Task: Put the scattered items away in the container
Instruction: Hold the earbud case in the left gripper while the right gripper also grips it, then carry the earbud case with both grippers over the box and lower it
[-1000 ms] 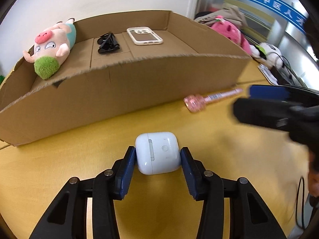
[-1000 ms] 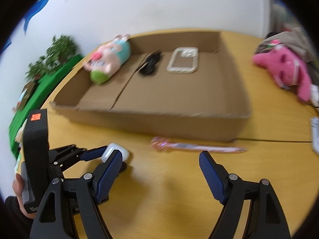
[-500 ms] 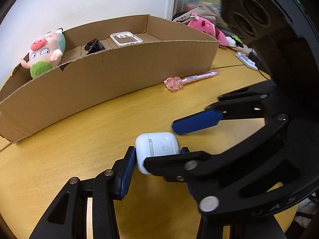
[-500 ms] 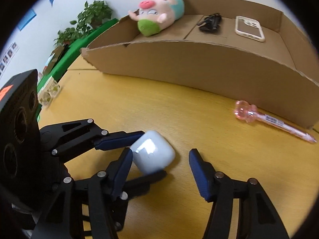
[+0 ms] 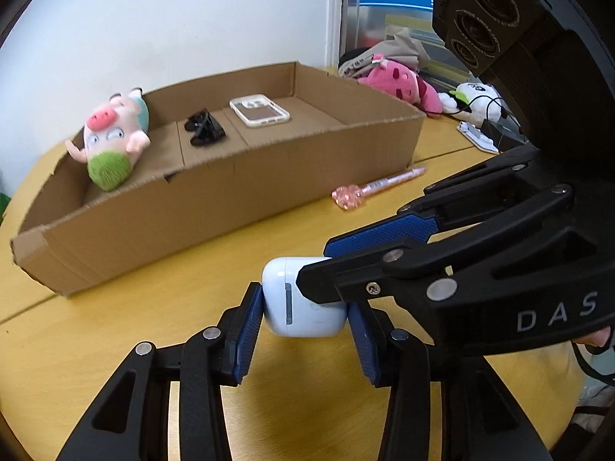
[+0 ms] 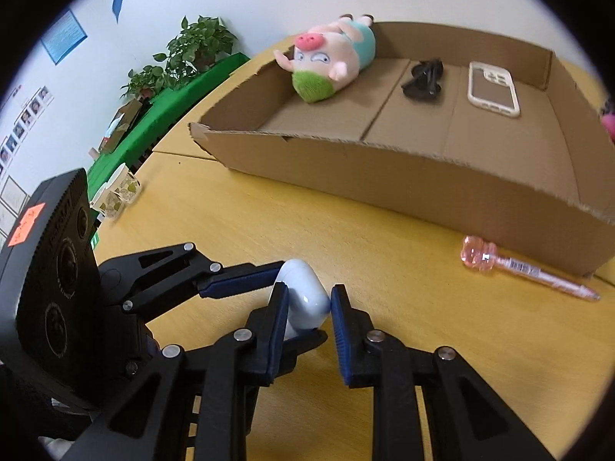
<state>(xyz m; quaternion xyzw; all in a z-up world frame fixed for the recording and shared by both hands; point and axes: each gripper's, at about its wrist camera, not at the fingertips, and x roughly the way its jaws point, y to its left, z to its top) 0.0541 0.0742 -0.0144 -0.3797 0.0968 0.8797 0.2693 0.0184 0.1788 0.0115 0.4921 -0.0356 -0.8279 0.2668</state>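
Note:
A white earbuds case (image 5: 296,299) is held above the yellow table between both grippers. My left gripper (image 5: 303,317) is shut on its two sides. My right gripper (image 6: 307,303) comes in from the right and is shut on the case (image 6: 303,299) across its other faces. A pink pen (image 5: 374,188) lies on the table before the cardboard box (image 5: 230,188); it also shows in the right wrist view (image 6: 526,269). The box (image 6: 384,173) holds a pig plush (image 5: 113,134), a black clip (image 5: 203,128) and a phone (image 5: 259,110).
A pink plush (image 5: 399,84) and a white toy with cables (image 5: 474,98) lie at the table's far right. Plants (image 6: 188,53) and green shelving (image 6: 161,115) stand beyond the table's left edge, with paper cups (image 6: 115,196) near it.
My right gripper swung over from the open table and closed on the earbuds case that my left gripper holds. The case now tilts slightly and sits higher.

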